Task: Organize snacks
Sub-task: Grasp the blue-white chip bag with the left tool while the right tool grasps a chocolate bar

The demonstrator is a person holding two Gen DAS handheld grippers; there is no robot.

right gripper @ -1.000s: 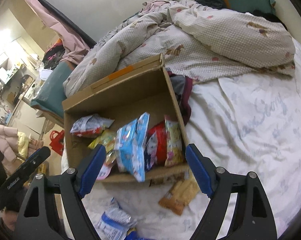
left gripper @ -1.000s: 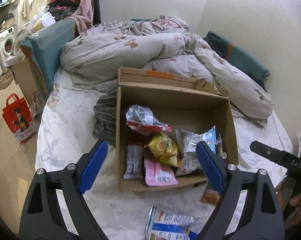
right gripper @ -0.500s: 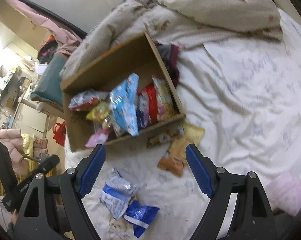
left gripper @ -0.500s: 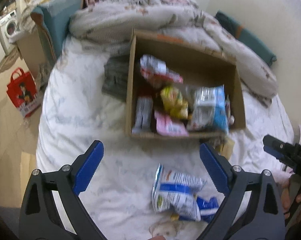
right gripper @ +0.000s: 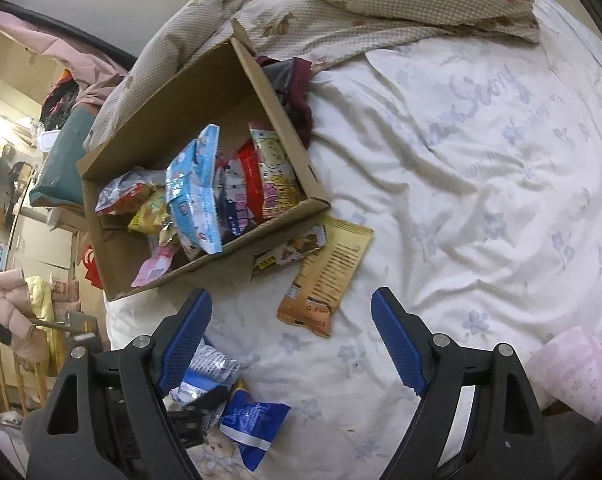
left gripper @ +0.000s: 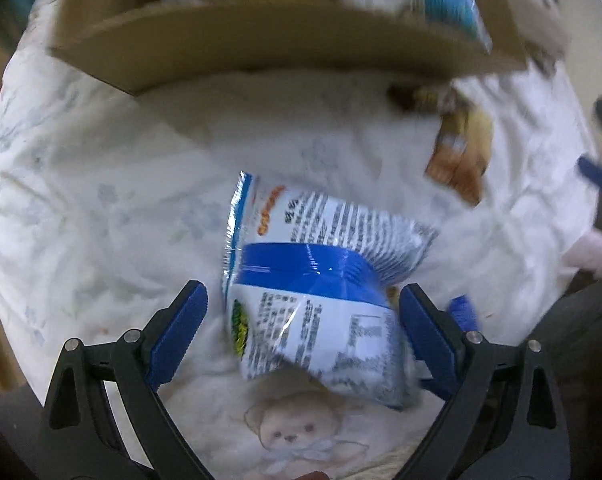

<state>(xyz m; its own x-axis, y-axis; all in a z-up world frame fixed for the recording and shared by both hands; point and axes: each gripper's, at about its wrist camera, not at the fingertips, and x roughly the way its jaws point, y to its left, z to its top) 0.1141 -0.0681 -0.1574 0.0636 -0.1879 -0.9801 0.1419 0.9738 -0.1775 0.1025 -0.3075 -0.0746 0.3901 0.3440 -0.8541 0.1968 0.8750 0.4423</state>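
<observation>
Down over the bed has come the left gripper (left gripper: 301, 316), jaws just widened and now straddling the white-and-blue snack bag (left gripper: 313, 280) on the white sheet (left gripper: 101, 220); its right pad looks very near the bag, though blur hides any contact. Nearby, the right gripper (right gripper: 291, 320) hangs wide and empty short of the tan packet (right gripper: 325, 272), which lies beside the cardboard box (right gripper: 277, 112) of snacks.

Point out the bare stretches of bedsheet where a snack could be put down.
Free: the wide sheet right of the cardboard box, below the quilt. Crowded: the strip before the box, with the tan packet, brown packet and blue-white bag.
</observation>
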